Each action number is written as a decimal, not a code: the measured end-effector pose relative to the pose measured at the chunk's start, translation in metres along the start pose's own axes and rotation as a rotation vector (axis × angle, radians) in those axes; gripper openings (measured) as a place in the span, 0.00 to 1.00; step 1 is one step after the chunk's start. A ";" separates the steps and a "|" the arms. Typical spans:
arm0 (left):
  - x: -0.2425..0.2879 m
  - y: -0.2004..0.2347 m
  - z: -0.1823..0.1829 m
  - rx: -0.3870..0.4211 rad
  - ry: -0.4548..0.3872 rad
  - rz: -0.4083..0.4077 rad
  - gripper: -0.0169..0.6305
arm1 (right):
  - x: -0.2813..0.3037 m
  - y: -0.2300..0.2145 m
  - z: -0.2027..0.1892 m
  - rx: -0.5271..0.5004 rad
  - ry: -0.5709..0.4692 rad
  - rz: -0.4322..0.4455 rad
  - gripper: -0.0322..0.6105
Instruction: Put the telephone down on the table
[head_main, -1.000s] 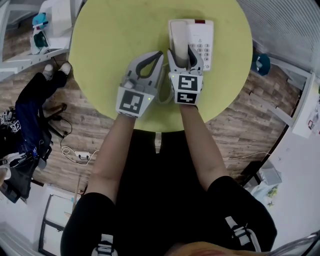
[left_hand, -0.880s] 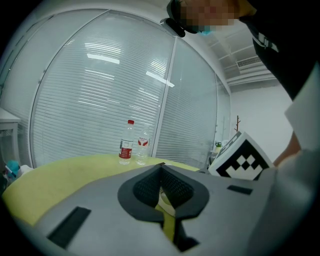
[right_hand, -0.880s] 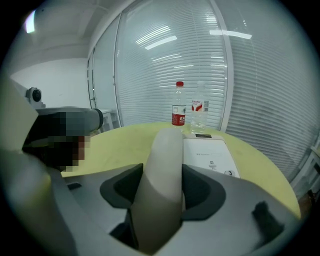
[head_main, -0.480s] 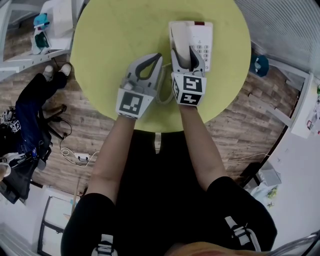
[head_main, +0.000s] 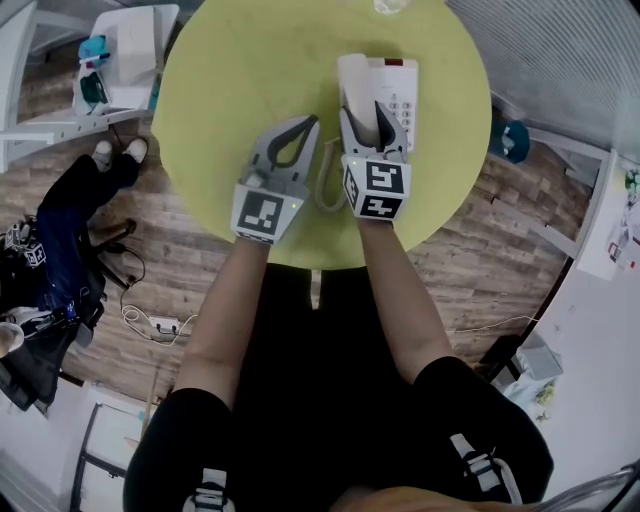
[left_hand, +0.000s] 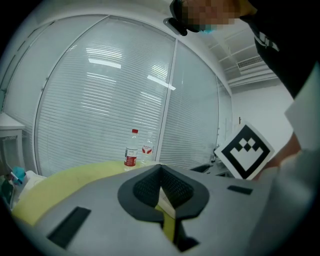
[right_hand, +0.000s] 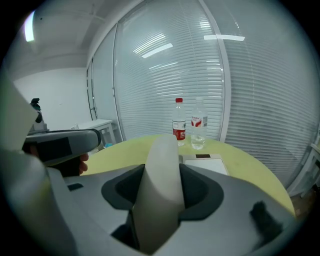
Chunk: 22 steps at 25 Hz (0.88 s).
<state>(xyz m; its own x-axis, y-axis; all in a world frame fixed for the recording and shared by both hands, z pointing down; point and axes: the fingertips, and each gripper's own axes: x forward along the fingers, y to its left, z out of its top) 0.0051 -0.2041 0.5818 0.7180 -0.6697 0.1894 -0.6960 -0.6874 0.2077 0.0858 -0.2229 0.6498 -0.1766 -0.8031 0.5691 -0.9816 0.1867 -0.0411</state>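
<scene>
The white telephone base (head_main: 398, 95) sits on the round yellow-green table (head_main: 240, 80). Its white handset (head_main: 355, 85) stands between the jaws of my right gripper (head_main: 365, 112), which have just been closing and now press on it from both sides. In the right gripper view the handset (right_hand: 161, 185) fills the gap between the jaws, with the base (right_hand: 206, 162) beyond and below it. My left gripper (head_main: 308, 122) hovers beside it to the left, shut with nothing in it; its tips meet in the left gripper view (left_hand: 161, 172).
A coiled cord (head_main: 328, 185) lies on the table between the two grippers. Two bottles (right_hand: 179, 121) (right_hand: 198, 124) stand at the table's far edge before window blinds. A white shelf unit (head_main: 120, 45) and dark clutter on the wooden floor (head_main: 50, 260) lie left of the table.
The right gripper has tightened on the handset and risen a little with it. The left gripper has risen slightly beside it, still shut.
</scene>
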 end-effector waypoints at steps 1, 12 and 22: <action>-0.002 0.001 0.003 0.006 -0.002 0.001 0.04 | -0.002 0.003 0.004 -0.003 -0.003 0.004 0.39; -0.035 0.020 0.045 0.048 -0.021 0.036 0.04 | -0.023 0.044 0.046 -0.017 -0.031 0.054 0.39; -0.071 0.049 0.074 0.062 -0.044 0.088 0.04 | -0.030 0.092 0.082 -0.023 -0.059 0.115 0.39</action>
<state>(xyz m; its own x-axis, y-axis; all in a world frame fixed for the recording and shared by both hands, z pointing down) -0.0809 -0.2106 0.5074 0.6543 -0.7387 0.1618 -0.7562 -0.6407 0.1326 -0.0052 -0.2280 0.5616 -0.2929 -0.8074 0.5122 -0.9526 0.2923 -0.0841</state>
